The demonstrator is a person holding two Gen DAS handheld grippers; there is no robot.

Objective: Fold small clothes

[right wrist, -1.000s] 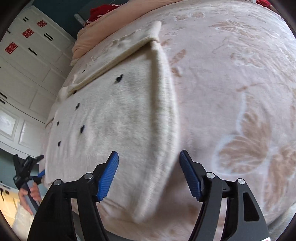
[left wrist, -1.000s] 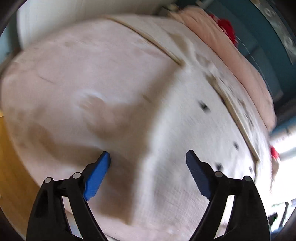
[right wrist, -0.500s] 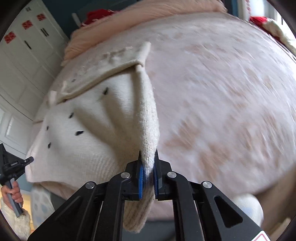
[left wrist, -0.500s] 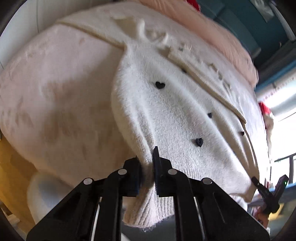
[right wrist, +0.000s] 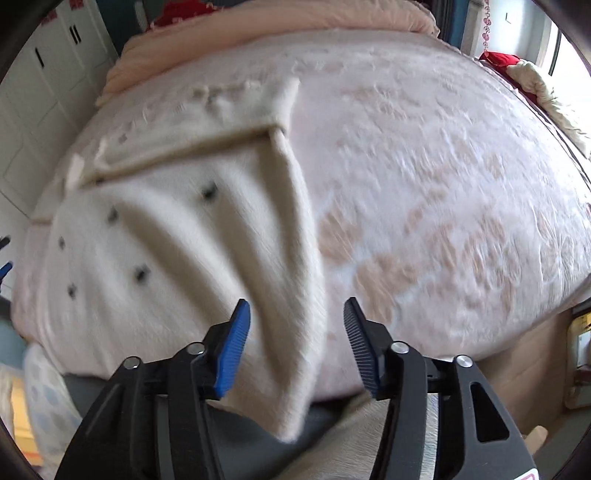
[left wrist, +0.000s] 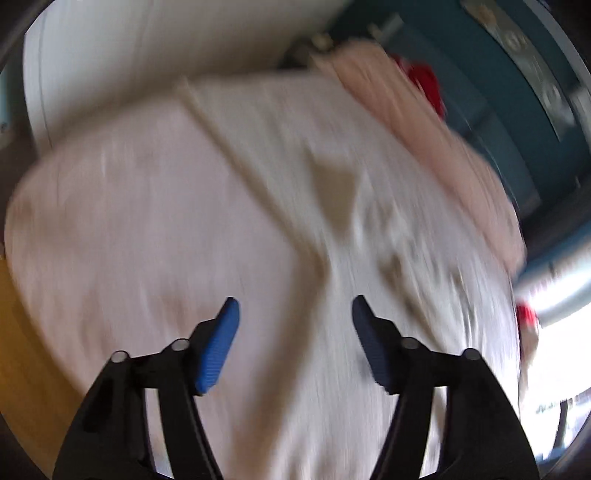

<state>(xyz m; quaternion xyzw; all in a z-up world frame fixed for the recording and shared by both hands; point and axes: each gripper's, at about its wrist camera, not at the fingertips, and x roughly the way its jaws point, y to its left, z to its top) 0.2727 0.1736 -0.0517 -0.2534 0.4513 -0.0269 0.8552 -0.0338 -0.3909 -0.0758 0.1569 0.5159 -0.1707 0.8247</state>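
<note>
A cream knitted sweater (right wrist: 166, 251) with small dark heart dots lies flat on the pale pink bedspread (right wrist: 443, 184). My right gripper (right wrist: 296, 314) hovers over its near right corner; the jaws are opening, and the hem corner hangs loose between them, untouched by the pads. The left wrist view is badly blurred. There my left gripper (left wrist: 293, 314) is opening too, with nothing gripped, above the sweater (left wrist: 406, 314) near its left edge seam. A blue tip of the left gripper (right wrist: 5, 266) shows at the far left of the right wrist view.
A rolled peach duvet (right wrist: 258, 33) and red cloth (right wrist: 184, 9) lie at the head of the bed. White wardrobe doors (right wrist: 37, 92) stand to the left. The bed's near edge drops off just under both grippers. More bedding (right wrist: 535, 81) lies at the far right.
Half a second ago both grippers were shut on the sweater's near hem corners and lifting them. Now both have let go, their jaws stand apart, and the hem is dropping back.
</note>
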